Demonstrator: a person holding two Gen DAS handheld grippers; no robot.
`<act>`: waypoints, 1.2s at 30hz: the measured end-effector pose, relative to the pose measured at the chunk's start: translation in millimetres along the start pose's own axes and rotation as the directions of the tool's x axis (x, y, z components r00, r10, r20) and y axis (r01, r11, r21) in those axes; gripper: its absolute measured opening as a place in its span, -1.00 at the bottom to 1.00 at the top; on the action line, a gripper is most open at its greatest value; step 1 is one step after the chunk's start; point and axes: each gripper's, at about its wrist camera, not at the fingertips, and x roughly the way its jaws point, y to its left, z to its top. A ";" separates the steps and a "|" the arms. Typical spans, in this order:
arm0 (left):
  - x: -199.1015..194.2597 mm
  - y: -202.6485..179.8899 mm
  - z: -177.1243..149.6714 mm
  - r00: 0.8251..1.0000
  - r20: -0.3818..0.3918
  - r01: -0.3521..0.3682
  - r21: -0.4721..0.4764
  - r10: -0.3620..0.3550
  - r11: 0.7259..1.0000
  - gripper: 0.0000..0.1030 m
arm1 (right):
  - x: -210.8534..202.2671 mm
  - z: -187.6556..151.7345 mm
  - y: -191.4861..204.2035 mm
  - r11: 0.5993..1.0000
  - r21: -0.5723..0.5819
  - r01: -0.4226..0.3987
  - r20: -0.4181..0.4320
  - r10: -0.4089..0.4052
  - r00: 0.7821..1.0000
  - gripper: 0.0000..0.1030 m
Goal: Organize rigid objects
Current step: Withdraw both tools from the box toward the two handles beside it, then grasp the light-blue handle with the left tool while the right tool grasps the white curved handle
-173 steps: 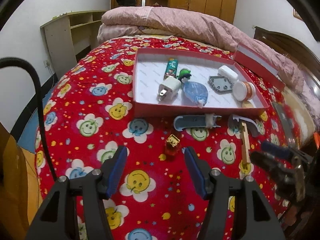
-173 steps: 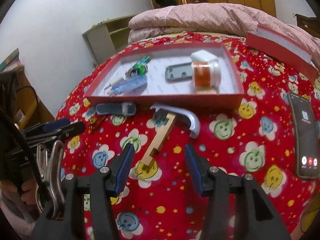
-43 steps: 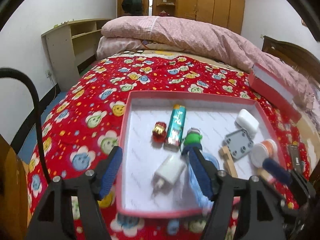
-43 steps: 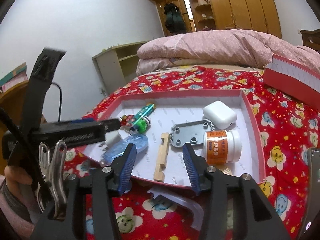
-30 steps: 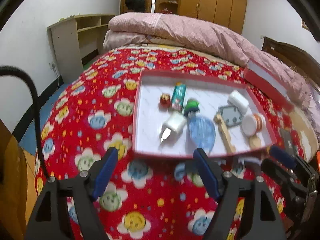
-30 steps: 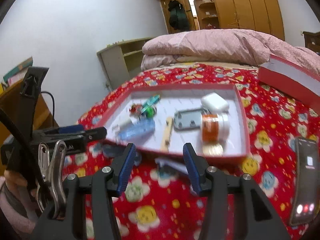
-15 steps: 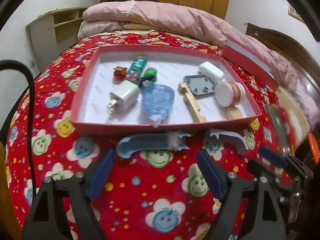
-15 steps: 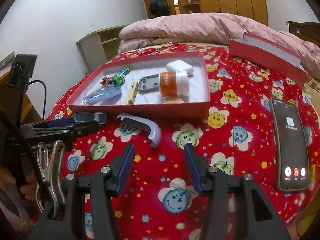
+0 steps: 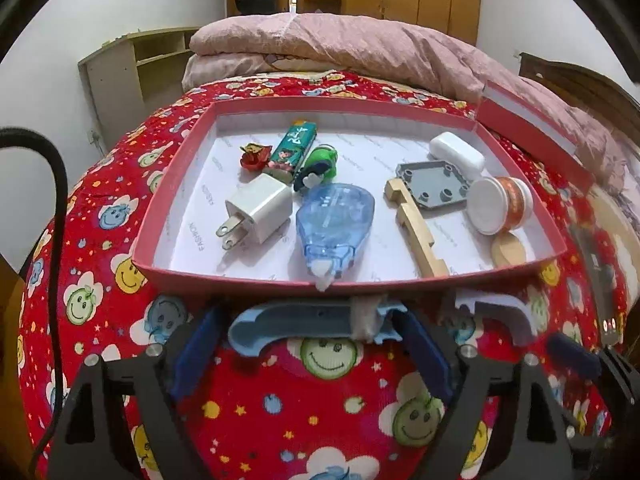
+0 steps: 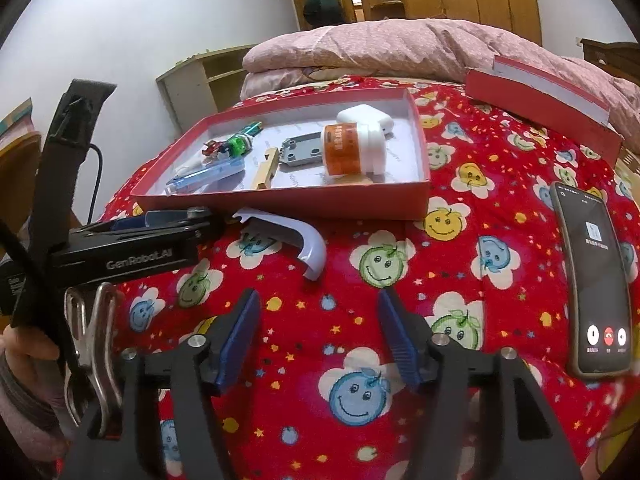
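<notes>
A light-blue plastic handle lies on the red bedspread just in front of the red box tray. My left gripper straddles it. Its jaws are opening, with the handle's ends near the blue pads but not pressed. A pale curved plastic piece lies beside the handle; in the left wrist view it is the curved piece. My right gripper hovers a little short of it, its jaws opening with nothing between them. The tray holds a charger, a blue tape dispenser, a wooden piece, a jar and several small items.
A phone with a lit screen lies on the bedspread to the right. The red box lid rests further back on the right. A pink quilt covers the far end of the bed. The left gripper's body crosses the right wrist view at left.
Both grippers left the tray and came down to the bedspread in front of it. The left one now straddles the blue handle with wider jaws. The right one's jaws have widened.
</notes>
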 end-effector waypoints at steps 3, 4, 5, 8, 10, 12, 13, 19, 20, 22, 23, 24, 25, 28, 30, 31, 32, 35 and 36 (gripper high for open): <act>-0.2 -0.8 -1.2 1.000 0.012 -0.018 0.007 0.018 1.000 0.66 | -0.1 -0.5 -1.2 1.000 0.006 -0.014 0.006 0.014 1.000 0.27; -1.0 -0.5 -2.1 1.000 0.015 -0.023 0.008 0.023 1.000 0.64 | -0.2 -0.6 -2.1 1.000 0.011 -0.020 0.008 0.020 1.000 0.27; -1.8 0.1 -2.8 1.000 0.018 -0.026 0.007 0.026 1.000 0.57 | -0.6 -0.7 -3.0 1.000 0.017 -0.027 0.010 0.026 1.000 0.28; -4.6 3.7 -3.6 1.000 0.018 -0.021 0.004 0.021 1.000 0.50 | -0.8 -0.8 -3.6 0.999 0.018 -0.028 0.012 0.028 1.000 0.28; -7.6 5.9 -5.9 1.000 0.012 -0.020 0.010 0.020 1.000 0.50 | -0.9 -0.8 -3.5 1.000 0.013 -0.025 0.011 0.025 1.000 0.30; -12.2 8.9 -9.8 1.000 0.012 -0.027 0.016 0.027 1.000 0.50 | -0.8 -1.0 -2.7 1.000 0.005 -0.020 0.011 0.020 1.000 0.31; -14.1 9.9 -11.3 0.999 0.012 -0.032 0.020 0.032 0.999 0.50 | -0.9 -1.2 -2.1 1.000 0.003 -0.018 0.010 0.018 1.000 0.31; -25.9 27.4 -22.2 0.996 0.033 -0.088 0.023 0.087 0.996 0.50 | 1.1 1.0 4.1 1.000 -0.007 0.016 0.004 -0.016 1.000 0.31; -26.4 30.9 -24.2 0.995 0.033 -0.094 0.019 0.094 0.995 0.50 | 1.9 2.2 4.7 1.000 -0.001 0.017 0.001 -0.017 1.000 0.31; -26.1 38.8 -26.5 0.996 0.023 -0.089 -0.002 0.089 0.996 0.50 | 4.1 6.7 4.2 1.000 0.022 0.014 -0.006 -0.013 1.000 0.31; -26.3 42.2 -27.0 0.996 0.020 -0.083 -0.016 0.083 0.996 0.50 | 5.3 9.2 3.3 0.999 0.040 0.011 -0.008 -0.011 1.000 0.31; -26.6 45.4 -27.5 0.997 0.018 -0.078 -0.028 0.079 0.997 0.50 | 6.6 11.5 2.7 0.998 0.061 0.011 -0.013 -0.010 1.000 0.31; -27.2 48.7 -27.5 0.997 0.018 -0.075 -0.039 0.075 0.996 0.50 | 8.0 13.6 2.3 0.996 0.084 0.011 -0.017 -0.010 1.000 0.31; -28.4 55.0 -28.3 0.997 0.018 -0.067 -0.055 0.068 0.996 0.50 | 11.5 18.5 3.4 0.987 0.159 0.009 -0.017 -0.007 1.000 0.32; -29.3 58.1 -29.6 0.999 0.018 -0.049 -0.057 0.050 0.997 0.50 | 14.0 21.2 5.8 0.979 0.201 0.022 -0.018 -0.019 1.000 0.43; -30.2 59.8 -30.7 0.999 0.020 -0.038 -0.054 0.039 0.998 0.50 | 15.1 22.4 6.8 0.975 0.221 0.023 -0.015 -0.020 1.000 0.52; -31.0 60.9 -31.7 0.999 0.024 -0.034 -0.051 0.035 0.998 0.50 | 17.0 24.0 8.1 0.970 0.244 0.020 -0.008 -0.018 1.000 0.56; -32.7 66.5 -34.9 0.999 0.030 -0.029 -0.056 0.031 0.998 0.50 | 23.4 28.3 16.0 0.970 0.236 0.051 -0.003 -0.052 0.999 0.60; -32.9 69.6 -35.4 0.999 0.032 -0.018 -0.067 0.020 0.998 0.50 | 26.4 30.0 20.2 0.973 0.219 0.072 -0.007 -0.072 0.997 0.60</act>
